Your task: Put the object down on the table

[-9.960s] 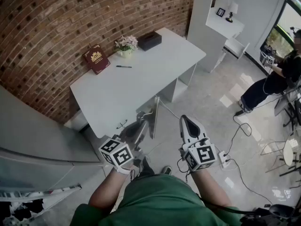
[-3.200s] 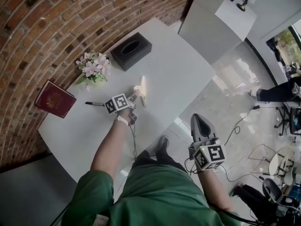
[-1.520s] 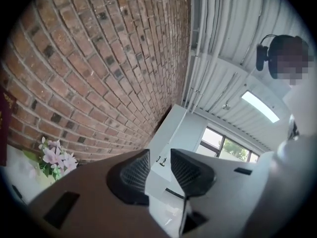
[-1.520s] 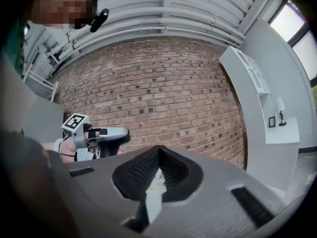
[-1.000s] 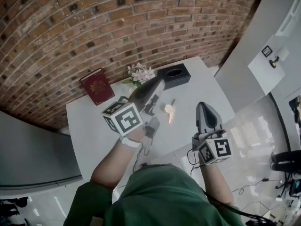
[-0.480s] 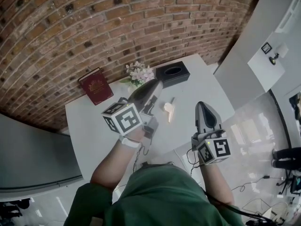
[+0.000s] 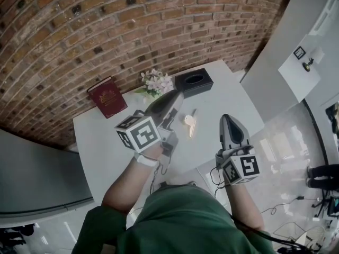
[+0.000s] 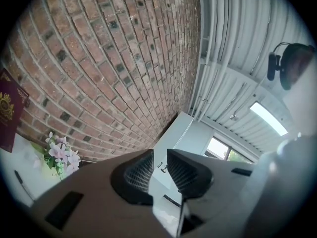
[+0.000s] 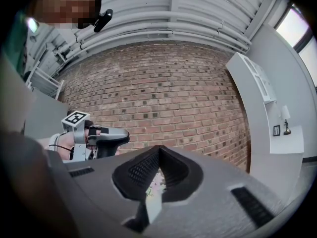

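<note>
Your left gripper (image 7: pixel 175 97), jaws apart and empty, hovers left of the tissue box (image 7: pixel 194 82), and the pale object (image 7: pixel 189 125) lies on the table (image 7: pixel 106 142) in front of that box. Your right gripper (image 7: pixel 228 121), jaws together, hangs to the box's right. Swing either one low and you could knock the object away.

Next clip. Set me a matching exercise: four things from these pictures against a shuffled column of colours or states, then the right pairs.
Things:
1. book
2. small pale object
3. left gripper
4. right gripper

Colours or states:
A. jaws together
B. dark red
C. jaws apart, nothing between them
D. lying on the table, in neither gripper

Pairs: 1-B, 2-D, 3-C, 4-A
</note>
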Motion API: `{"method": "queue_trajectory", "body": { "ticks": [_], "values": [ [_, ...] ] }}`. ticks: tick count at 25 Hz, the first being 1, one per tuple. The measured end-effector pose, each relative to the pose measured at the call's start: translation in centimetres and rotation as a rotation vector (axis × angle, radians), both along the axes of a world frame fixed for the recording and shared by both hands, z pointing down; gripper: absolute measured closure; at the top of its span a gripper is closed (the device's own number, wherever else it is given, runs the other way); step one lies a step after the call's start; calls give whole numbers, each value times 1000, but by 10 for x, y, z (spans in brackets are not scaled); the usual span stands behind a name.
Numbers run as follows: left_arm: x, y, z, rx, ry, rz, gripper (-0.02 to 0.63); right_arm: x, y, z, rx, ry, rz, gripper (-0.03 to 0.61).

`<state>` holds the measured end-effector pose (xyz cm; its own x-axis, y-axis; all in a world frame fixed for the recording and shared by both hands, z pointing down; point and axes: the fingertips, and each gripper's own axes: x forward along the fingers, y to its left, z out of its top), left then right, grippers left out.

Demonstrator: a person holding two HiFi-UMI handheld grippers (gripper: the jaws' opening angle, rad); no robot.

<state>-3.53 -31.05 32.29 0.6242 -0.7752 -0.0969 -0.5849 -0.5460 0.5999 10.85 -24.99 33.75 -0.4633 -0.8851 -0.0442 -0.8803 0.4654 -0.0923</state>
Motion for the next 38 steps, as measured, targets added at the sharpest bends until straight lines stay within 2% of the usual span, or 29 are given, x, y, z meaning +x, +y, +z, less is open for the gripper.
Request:
{"method": "queue_trajectory", "body": {
  "ticks": [3,9,15,22,29,38],
  "values": [
    [1,0,0,-6,-2,3,538,-5,0,-4,13,-31,-19,577],
    [1,1,4,-10,10,12,538,-4,1,3,0,33,-7,577],
    [5,1,7,-22,30,36,538,-4,0,2,-1,33,-10,577],
    [0,-2,11,-31,1,9,538,-6,0,2,0,4,-18,577],
    [0,-4,15,-36,1,14,538,-4,0,7,-13,38,-2,577],
    [5,-4,20,-52,48,57,538,-6,-2,8,-15,37,2,577]
  ]
}}
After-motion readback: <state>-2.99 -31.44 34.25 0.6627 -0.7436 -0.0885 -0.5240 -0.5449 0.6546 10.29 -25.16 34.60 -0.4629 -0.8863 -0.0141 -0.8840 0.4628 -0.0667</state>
